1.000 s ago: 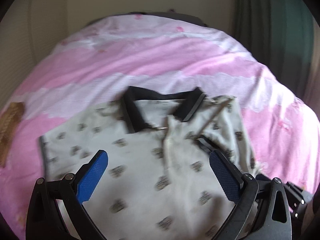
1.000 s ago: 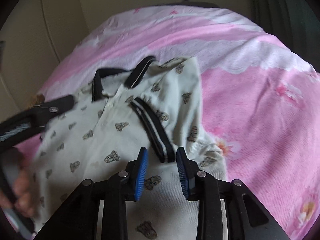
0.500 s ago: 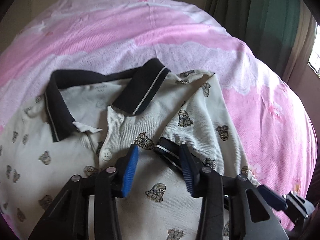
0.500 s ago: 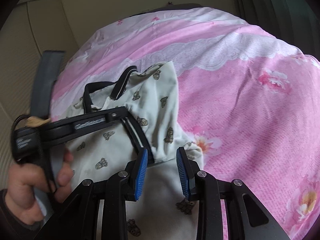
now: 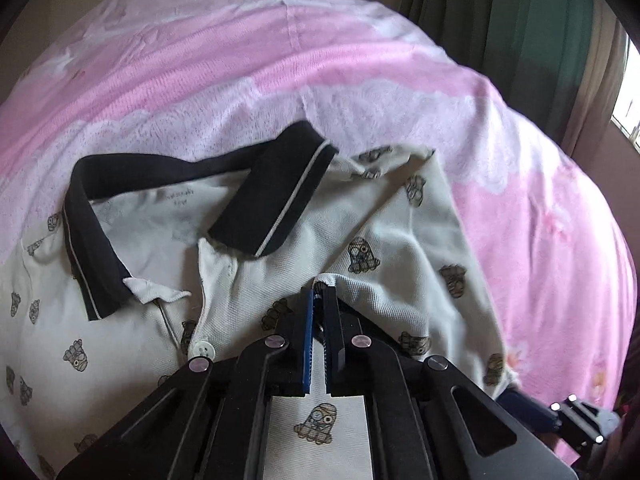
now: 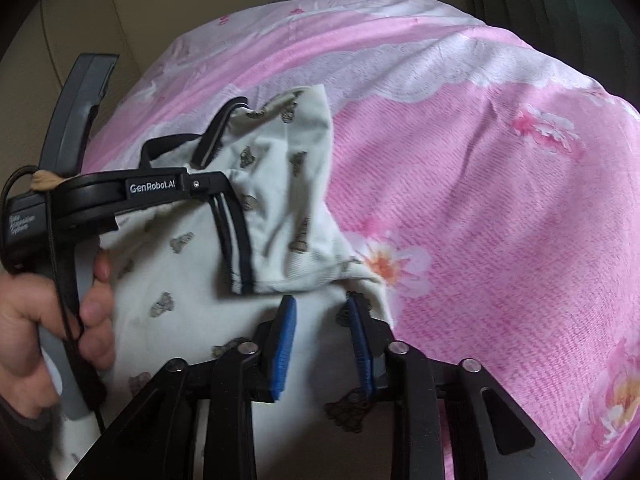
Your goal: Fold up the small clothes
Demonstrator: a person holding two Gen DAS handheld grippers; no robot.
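the polo shirt (image 5: 120,332) is lying on the bed (image 5: 240,72), which is covered in a pink and white floral bedspread (image 6: 500,208). in the left wrist view, bare bedspread is showing beyond the collar (image 5: 276,196) and off to the right of the shirt, up to the green curtain (image 5: 528,28) at the far right. in the right wrist view, a wide stretch of bedspread is lying open to the right of the shirt, running back to the beige wall (image 6: 180,8).

the shirt is off-white with small dark cartoon figures printed all over, a black collar with a thin white stripe, a white button (image 5: 203,350) on the placket and a black-and-white striped sleeve cuff (image 6: 236,244). it is lying front side up, collar pointing away from the cameras, its long axis running from near to far. its right-hand sleeve is folded inward over the chest.

the left hand-held gripper (image 5: 318,300) is pinching the edge of that folded sleeve, its blue pads nearly touching with fabric between them. in the right wrist view, a hand (image 6: 52,328) is gripping its grey handle at the left edge.

the right hand-held gripper (image 6: 322,316) is hanging partly open over the shirt's lower right side, just below the striped cuff, gripping nothing.
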